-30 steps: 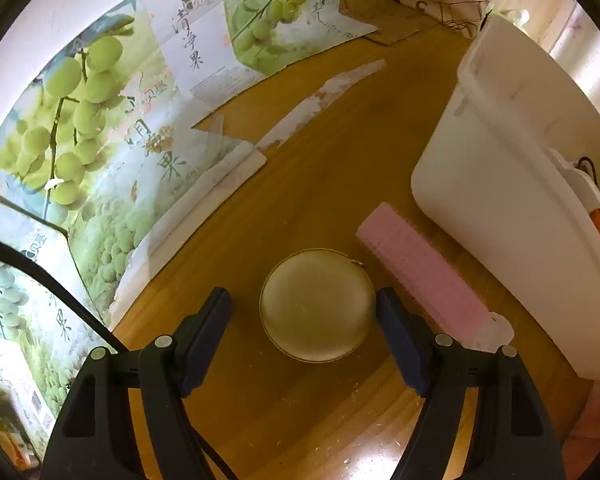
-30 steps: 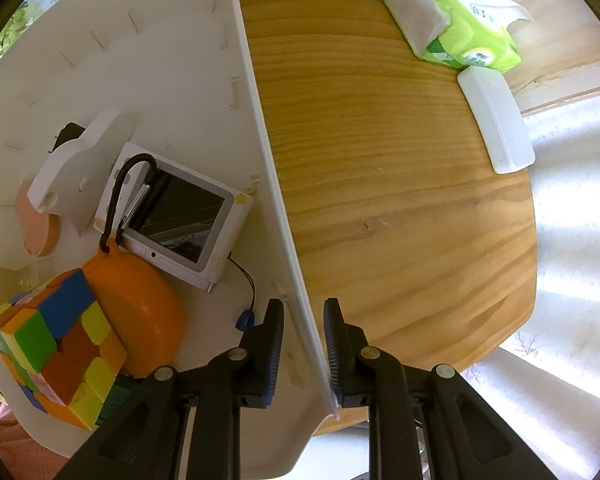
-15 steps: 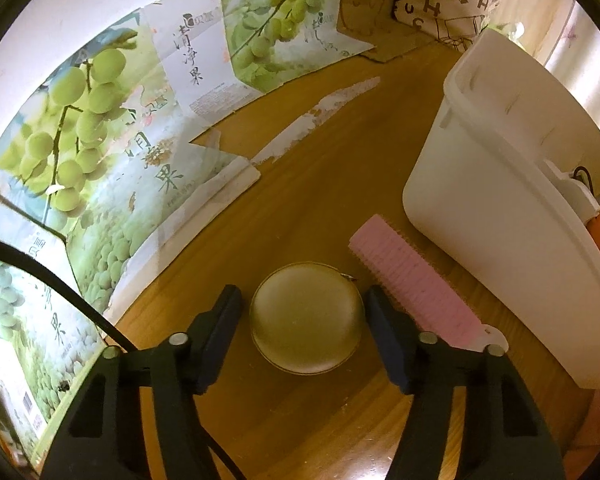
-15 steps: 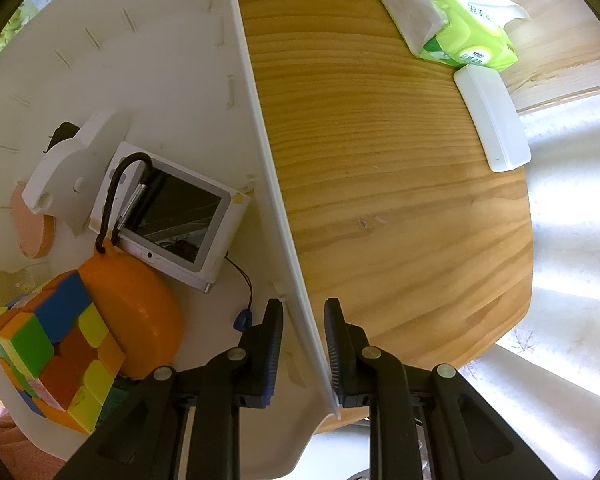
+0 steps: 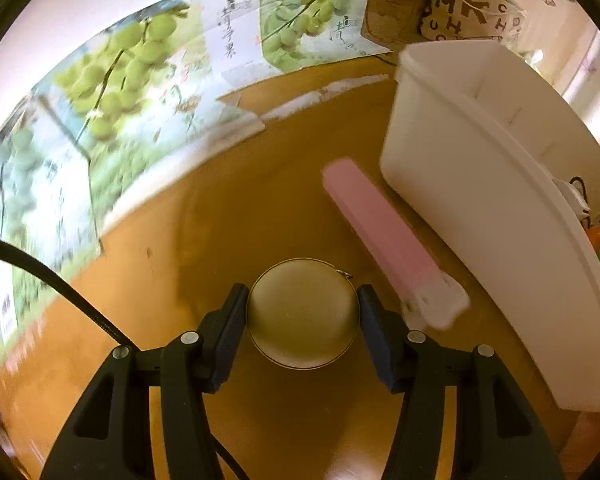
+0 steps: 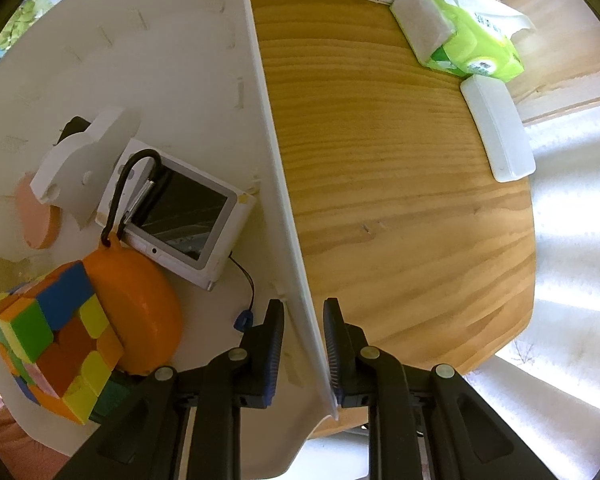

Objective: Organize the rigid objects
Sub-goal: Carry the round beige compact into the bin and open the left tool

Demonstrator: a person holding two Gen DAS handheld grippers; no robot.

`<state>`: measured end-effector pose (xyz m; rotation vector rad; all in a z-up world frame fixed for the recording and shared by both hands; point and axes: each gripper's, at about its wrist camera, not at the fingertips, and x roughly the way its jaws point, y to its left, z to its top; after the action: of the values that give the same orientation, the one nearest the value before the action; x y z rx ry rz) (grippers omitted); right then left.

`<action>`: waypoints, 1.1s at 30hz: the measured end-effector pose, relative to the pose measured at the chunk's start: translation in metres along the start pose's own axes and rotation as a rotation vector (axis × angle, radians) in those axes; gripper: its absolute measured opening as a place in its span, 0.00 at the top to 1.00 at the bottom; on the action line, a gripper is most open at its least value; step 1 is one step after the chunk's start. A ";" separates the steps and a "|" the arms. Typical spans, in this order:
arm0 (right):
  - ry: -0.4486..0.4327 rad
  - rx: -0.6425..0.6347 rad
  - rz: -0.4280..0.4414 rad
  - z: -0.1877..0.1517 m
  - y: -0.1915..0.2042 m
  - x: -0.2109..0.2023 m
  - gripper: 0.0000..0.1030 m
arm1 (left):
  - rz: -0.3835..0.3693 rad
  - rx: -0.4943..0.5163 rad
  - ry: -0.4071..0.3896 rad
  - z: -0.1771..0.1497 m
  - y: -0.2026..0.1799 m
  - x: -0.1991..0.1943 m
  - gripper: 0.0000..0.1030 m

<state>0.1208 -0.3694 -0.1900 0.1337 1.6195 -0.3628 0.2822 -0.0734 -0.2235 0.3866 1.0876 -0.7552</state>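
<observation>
Tin (image 5: pixel 302 316) – round, dull gold, lid on

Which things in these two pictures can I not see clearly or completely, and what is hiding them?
- Left wrist view: the grape-print packaging is motion-blurred; its text is unreadable.
- Left wrist view: the white bin wall hides almost all its contents.
- Left wrist view: the round gold case shows only its top between the closing left gripper.
- Right wrist view: the puzzle cube is partly cut off by the picture's edge.
- Right wrist view: the right gripper straddles the bin wall; pad contact is unclear.

Comb (image 5: pixel 384 228) btwn tin (image 5: pixel 303 312) & bin (image 5: pixel 480 208)
</observation>
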 end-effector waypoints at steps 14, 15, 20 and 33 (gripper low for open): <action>-0.069 -0.123 0.073 -0.015 0.001 -0.004 0.81 | 0.034 -0.289 0.021 -0.057 -0.046 -0.028 0.43; -0.072 -0.136 0.080 -0.017 0.001 -0.004 0.81 | 0.035 -0.314 0.024 -0.061 -0.049 -0.030 0.43; -0.086 -0.196 0.112 -0.022 0.000 -0.004 0.81 | 0.067 -0.400 0.022 -0.075 -0.067 -0.040 0.43; -0.119 -0.327 0.169 -0.017 -0.004 -0.010 0.83 | 0.145 -0.523 -0.059 -0.085 -0.111 -0.100 0.43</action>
<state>0.1044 -0.3664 -0.1785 0.0000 1.5160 0.0257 0.1215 -0.0614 -0.1621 -0.0036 1.1422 -0.3307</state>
